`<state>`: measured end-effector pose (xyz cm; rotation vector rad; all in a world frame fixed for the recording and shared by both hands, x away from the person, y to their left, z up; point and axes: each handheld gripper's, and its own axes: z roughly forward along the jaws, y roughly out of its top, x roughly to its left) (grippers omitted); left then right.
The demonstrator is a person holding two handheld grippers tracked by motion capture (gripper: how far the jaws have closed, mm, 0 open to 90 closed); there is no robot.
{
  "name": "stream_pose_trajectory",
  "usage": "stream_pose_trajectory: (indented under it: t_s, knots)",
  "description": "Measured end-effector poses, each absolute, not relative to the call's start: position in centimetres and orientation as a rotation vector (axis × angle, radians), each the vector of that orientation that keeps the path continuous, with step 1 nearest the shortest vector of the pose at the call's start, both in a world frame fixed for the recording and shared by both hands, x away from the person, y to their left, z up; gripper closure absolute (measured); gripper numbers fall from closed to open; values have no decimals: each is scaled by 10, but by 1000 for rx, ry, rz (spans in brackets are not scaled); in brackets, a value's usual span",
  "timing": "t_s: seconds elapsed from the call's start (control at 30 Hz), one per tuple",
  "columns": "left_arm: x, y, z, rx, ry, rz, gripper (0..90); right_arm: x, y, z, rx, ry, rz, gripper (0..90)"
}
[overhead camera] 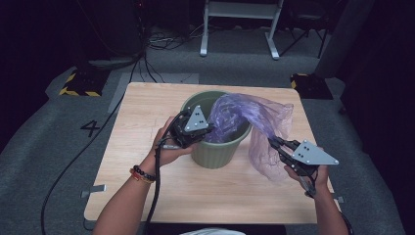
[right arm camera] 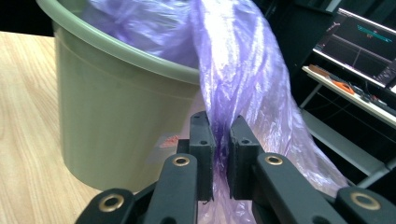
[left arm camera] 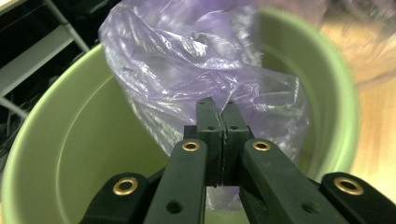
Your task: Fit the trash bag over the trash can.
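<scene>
— While it hangs half in and half out, which way does the bag (overhead camera: pixel 254 122) run?

— Its long line goes from inside the bin (overhead camera: pixel 215 147) up over the far-right rim and then down the outside to the right, ending low beside the bin above the table (overhead camera: pixel 147 117).

— What is it made of?

— Thin purple plastic, see-through, crinkled and glossy, twisted into a rope where it crosses the rim. The bin is smooth green plastic, round, narrowing toward its base; the table is pale wood grain.

— And the hands?

— The left gripper (left arm camera: pixel 217 105) leans over the near-left rim, pointing into the bin, jaws pressed together on a fold of the bag. The right gripper (right arm camera: pixel 219 123) sits low at the right, aimed back toward the bin, jaws pinching the hanging strand.
</scene>
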<state>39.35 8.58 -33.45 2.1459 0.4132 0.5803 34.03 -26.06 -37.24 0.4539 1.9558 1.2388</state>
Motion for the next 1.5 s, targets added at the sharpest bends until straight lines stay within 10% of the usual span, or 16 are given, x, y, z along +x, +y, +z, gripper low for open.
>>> stream_pose_trajectory:
  t_s: [0.2,0.27,0.4,0.53,1.2,1.5]
  knots:
    - [404,99,-344,2174,462,516,855,346,-269,-373,507,1948,1252,835]
    - [407,101,-343,2141,510,522,753,346,-269,-372,508,1946,1254,836]
    - [410,104,-342,2059,578,474,276,345,-265,-366,491,1932,1261,836]
    - [408,111,-338,2005,568,437,156,345,-263,-363,493,1926,1251,836]
    - [379,62,-316,2061,338,413,167,337,-249,-351,400,1928,1239,833]
    - [379,43,-320,2080,299,426,332,333,-230,-345,327,1957,1244,828]
